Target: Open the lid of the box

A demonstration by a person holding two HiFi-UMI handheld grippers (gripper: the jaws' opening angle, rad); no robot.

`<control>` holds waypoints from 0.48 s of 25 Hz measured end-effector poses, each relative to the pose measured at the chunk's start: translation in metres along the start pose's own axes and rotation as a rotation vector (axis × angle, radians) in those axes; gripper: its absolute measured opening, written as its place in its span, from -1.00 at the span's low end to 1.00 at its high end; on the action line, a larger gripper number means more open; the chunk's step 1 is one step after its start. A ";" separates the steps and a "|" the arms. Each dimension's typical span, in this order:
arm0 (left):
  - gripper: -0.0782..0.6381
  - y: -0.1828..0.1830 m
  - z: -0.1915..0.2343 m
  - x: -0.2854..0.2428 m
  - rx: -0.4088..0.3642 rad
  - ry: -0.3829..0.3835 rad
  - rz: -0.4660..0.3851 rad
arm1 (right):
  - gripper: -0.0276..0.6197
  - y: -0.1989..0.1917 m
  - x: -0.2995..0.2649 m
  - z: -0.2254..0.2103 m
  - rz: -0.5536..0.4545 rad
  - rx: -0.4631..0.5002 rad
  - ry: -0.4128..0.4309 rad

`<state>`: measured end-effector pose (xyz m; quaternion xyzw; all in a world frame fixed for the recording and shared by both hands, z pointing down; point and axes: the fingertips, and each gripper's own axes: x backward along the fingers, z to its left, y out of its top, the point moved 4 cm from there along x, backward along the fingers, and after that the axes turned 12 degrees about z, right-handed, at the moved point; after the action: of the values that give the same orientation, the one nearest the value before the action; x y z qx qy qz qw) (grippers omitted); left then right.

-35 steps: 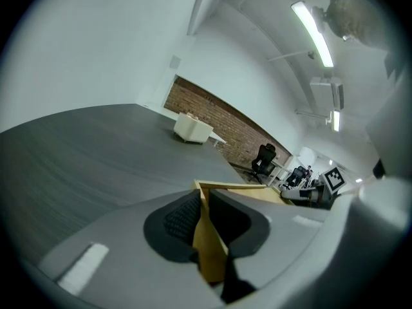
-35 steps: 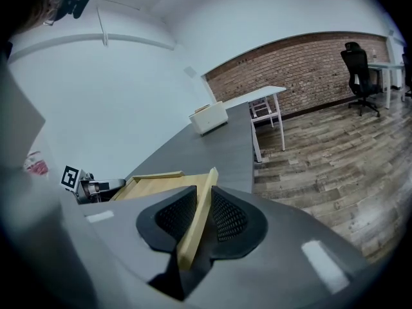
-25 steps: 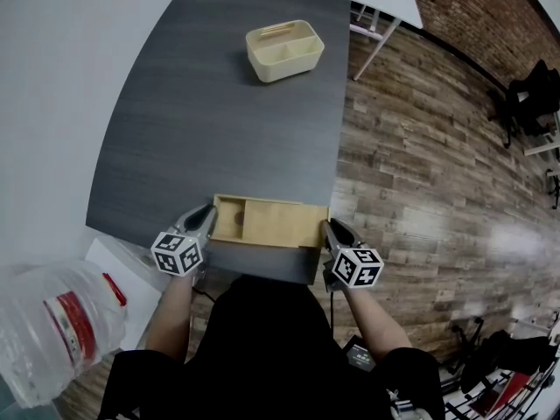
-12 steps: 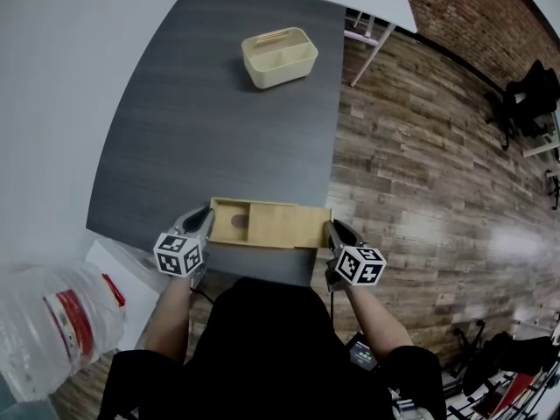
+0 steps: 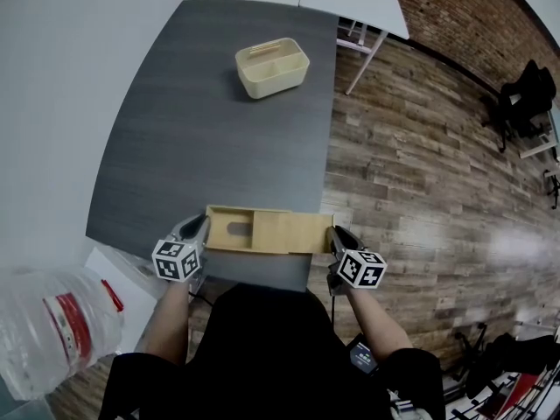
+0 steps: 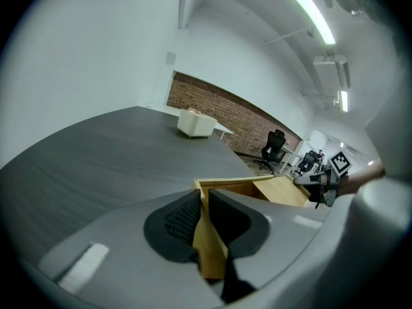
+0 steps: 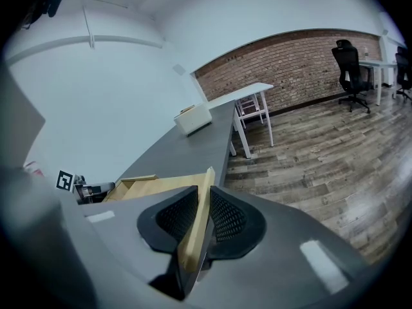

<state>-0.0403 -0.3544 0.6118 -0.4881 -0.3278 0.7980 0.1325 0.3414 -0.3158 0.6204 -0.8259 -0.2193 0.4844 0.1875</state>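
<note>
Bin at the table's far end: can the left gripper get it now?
Probably not yet. The left gripper is shut on the box at the near edge, and the bin sits far across the table.

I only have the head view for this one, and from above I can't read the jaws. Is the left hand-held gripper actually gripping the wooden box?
Observer: Yes. In the left gripper view, the left hand-held gripper has both pads pressed on the thin end wall of the box.
Operator: And the right one?
Observer: The right gripper view shows the right hand-held gripper clamped on the end of the sliding lid. Its jaws have just been closing, with that thin panel between the pads.
</note>
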 end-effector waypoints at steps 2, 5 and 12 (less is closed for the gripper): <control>-0.67 0.001 0.000 0.000 0.002 -0.001 0.000 | -0.73 0.000 0.000 0.000 0.003 0.004 -0.005; -0.67 0.000 0.000 0.001 -0.003 0.006 0.005 | -0.73 0.000 0.001 -0.002 0.007 0.002 -0.008; -0.68 0.000 0.000 0.000 0.016 0.033 0.015 | -0.73 0.003 0.004 -0.006 0.022 0.010 -0.029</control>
<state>-0.0403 -0.3546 0.6114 -0.5024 -0.3154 0.7935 0.1358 0.3489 -0.3164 0.6189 -0.8202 -0.2106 0.4994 0.1834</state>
